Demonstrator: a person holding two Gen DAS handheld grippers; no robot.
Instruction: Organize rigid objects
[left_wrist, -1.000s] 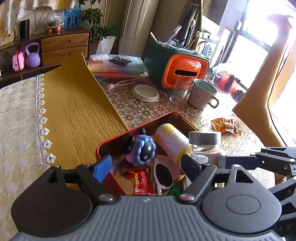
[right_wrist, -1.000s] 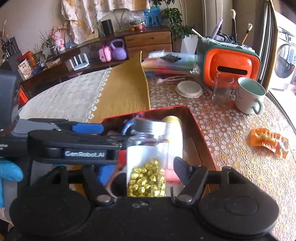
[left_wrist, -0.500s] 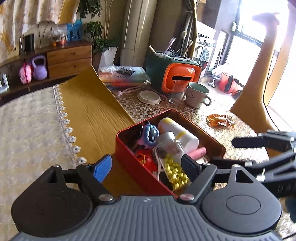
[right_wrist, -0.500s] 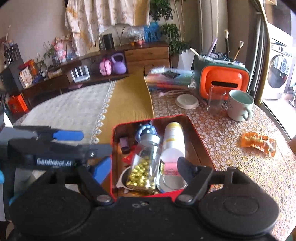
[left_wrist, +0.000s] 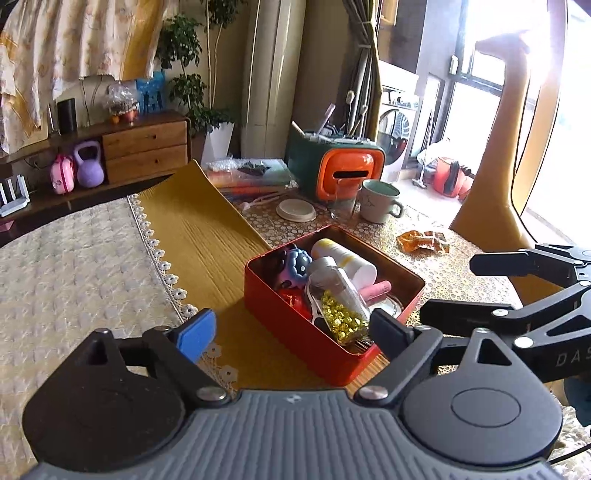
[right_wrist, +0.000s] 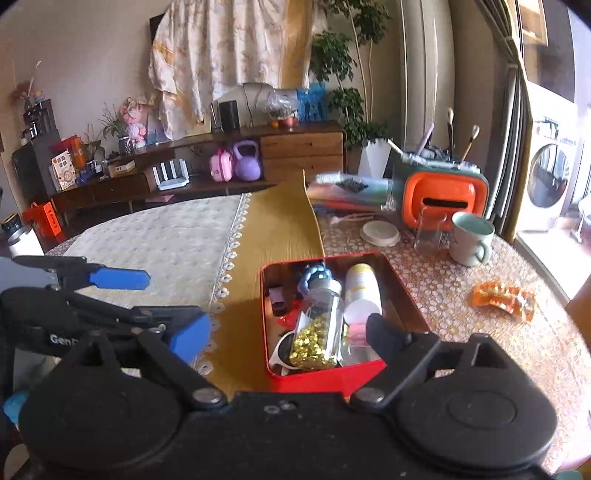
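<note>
- Your left gripper (left_wrist: 291, 332) and right gripper (right_wrist: 291, 332) have just been opening, nothing between their jaws
- Glass jar (right_wrist: 317, 325) of gold beads lies tilted inside the red metal tin (left_wrist: 306, 332)
- Lace cloth (left_wrist: 74, 266) beside it lies open

Red tin (right_wrist: 325, 376) holds gold-beaded clear bottle (right_wrist: 317, 332); yellow-ochre runner (left_wrist: 207, 236) borders cream patterned cloth (left_wrist: 74, 266); orange packets (right_wrist: 504, 297).

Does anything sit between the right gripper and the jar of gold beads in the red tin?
Nothing visible does. The right gripper is open and empty, and the jar of gold beads lies tilted on top of the red tin, open from above.
</note>
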